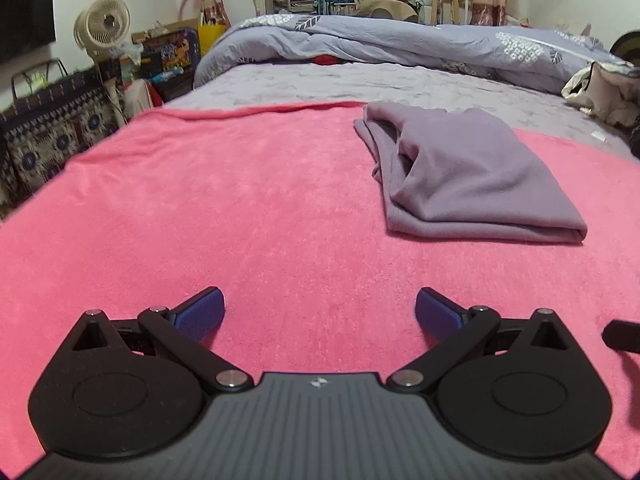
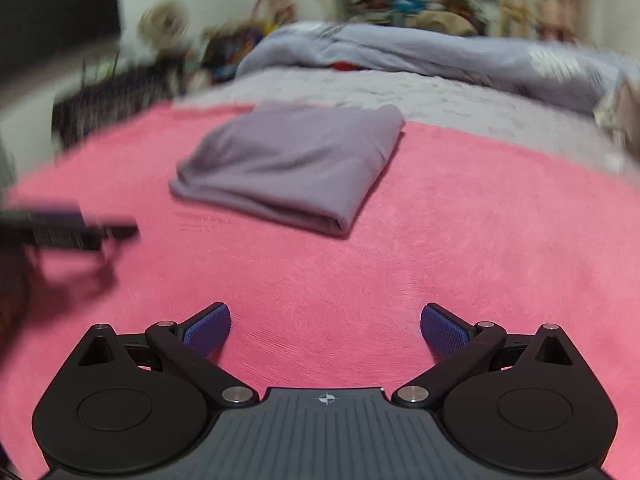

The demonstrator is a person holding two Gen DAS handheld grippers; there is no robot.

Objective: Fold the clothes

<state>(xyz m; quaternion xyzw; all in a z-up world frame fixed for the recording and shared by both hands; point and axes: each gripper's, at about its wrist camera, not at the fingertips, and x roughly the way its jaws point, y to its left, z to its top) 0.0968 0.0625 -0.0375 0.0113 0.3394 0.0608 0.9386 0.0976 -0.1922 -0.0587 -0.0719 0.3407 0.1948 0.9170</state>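
Bedroom: bed (image 1: 304, 80) is carrying a pink blanket (image 1: 224, 208) as the work surface; rumpled lilac duvet (image 1: 400, 44) is lying at the far end, clutter and a fan (image 1: 105, 24) are sitting along the left wall.
Garment: purple garment (image 1: 472, 176) is lying already folded into a flat, roughly rectangular packet on the pink blanket, near its far edge.
Left gripper (image 1: 320, 312): jaws are standing wide open, nothing between them, blue pads (image 1: 200, 314) hovering over bare blanket.
Right gripper (image 2: 325, 326): jaws are standing fully open and empty, also over bare blanket; this view is smearing with motion blur.
Bearing from left jaws: garment is lying ahead and off to the right, well apart from the pads.
Bearing from right jaws: garment is lying ahead and slightly left, well apart too.
Long axis: packet is running diagonally from the near folded edge up toward the far blanket edge; thick fold is facing the cameras.
Nearer hand: judging the right one is sitting a little more squarely in line with it; left needs a bigger sideways reach.
Other gripper in view: a dark part is showing at the left edge of the right wrist view, likely the left gripper, too blurred to say more.
Stage: judging this fold is finishing and both hands are clear of the cloth.
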